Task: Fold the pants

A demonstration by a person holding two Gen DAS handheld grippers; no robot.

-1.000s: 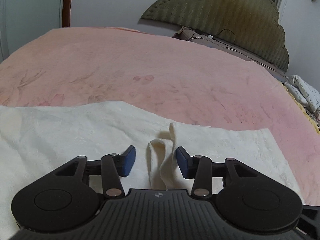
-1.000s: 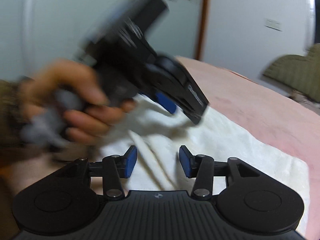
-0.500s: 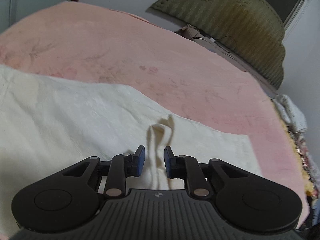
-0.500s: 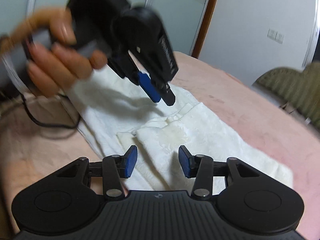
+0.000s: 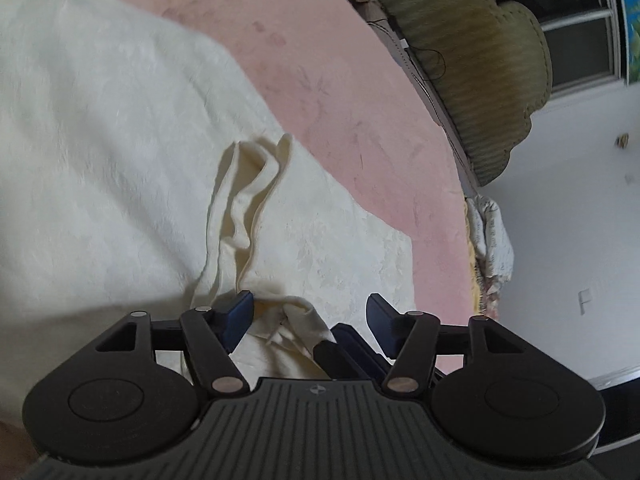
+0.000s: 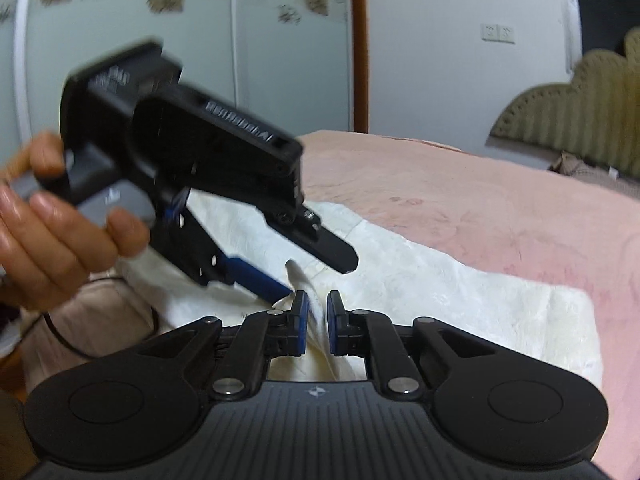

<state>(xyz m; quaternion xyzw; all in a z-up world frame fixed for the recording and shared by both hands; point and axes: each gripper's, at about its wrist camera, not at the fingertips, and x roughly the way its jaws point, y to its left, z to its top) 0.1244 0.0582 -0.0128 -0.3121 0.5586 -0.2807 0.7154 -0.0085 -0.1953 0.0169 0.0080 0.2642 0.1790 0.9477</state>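
Cream-white pants [image 5: 120,128] lie spread flat on a bed covered by a pink blanket [image 5: 344,92], reaching toward the bed's right edge, with a padded olive headboard [image 5: 472,52] beyond.

In the left wrist view, the left tool [image 5: 310,316] has its blue fingers spread wide. Half a second ago those fingers were narrowed around an upright pleat of cloth; now they have let go and stand on either side of it. A ridge of bunched fabric [image 5: 248,200] runs away from the tool up the middle of the pants. The tips of the other tool poke into this view from below, pinching a twist of the same cloth.

In the right wrist view, the right tool [image 6: 318,322] has its fingers drawn close together on a raised fold of the pants [image 6: 440,292]. A moment ago those fingers were wide open and empty. The left tool [image 6: 316,274] hangs just above and in front, blurred by motion, held by the person's left hand [image 6: 52,240].

The pinch has passed from the left tool to the right. This probably means the left tool is now free to take a fresh hold elsewhere, so that the two can lift an edge together and begin the fold, which does not yet look started.
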